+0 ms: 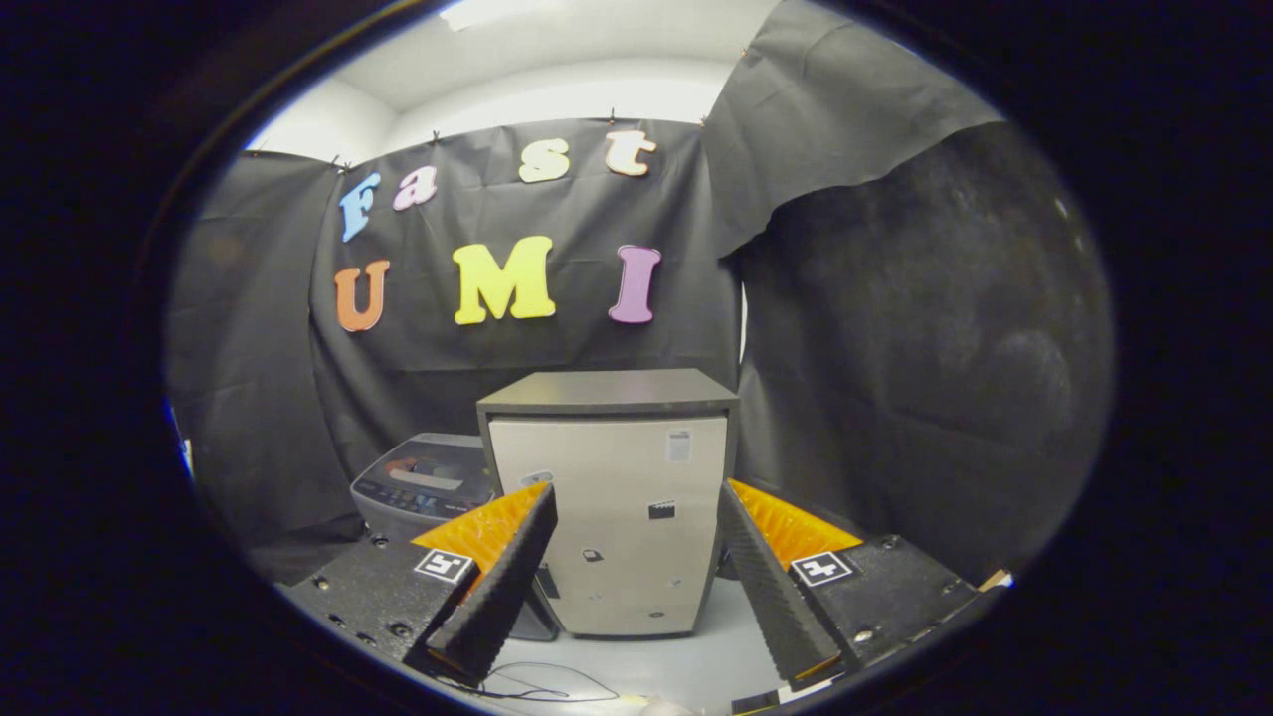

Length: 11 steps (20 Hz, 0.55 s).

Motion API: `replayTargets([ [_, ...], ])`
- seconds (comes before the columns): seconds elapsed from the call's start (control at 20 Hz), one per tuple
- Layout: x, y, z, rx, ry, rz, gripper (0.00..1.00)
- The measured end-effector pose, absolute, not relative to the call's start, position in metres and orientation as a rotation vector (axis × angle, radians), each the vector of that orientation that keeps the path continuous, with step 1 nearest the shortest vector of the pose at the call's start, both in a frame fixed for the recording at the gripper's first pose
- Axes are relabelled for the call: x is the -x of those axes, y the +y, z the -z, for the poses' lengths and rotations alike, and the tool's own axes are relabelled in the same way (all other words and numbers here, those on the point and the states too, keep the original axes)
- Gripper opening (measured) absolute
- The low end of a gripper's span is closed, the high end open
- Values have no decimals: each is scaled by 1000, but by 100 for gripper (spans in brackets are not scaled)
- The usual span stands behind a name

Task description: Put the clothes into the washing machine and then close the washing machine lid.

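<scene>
A grey top-loading washing machine (423,487) stands low on the left, partly behind my left finger (502,587) and a cabinet. Its top face shows a control panel, and the lid looks to be lying flat. My gripper (636,493) is open with nothing between its ridged black fingers. It hangs well short of the machine, with the fingertips framing the cabinet's front.
A beige cabinet (622,527) with a dark top stands straight ahead on the white floor (716,646), right of the washing machine. Black cloth walls close in behind and on both sides. A thin cable (547,681) lies on the floor near the fingers.
</scene>
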State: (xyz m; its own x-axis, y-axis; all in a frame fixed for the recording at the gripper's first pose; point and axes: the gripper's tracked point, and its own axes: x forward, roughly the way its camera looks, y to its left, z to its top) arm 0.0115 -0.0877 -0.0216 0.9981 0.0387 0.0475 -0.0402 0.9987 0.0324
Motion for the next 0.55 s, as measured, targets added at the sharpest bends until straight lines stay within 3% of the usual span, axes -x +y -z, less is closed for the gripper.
replayTargets([
  [0.55, -6, -85, 15, -13, -45, -66, 100],
])
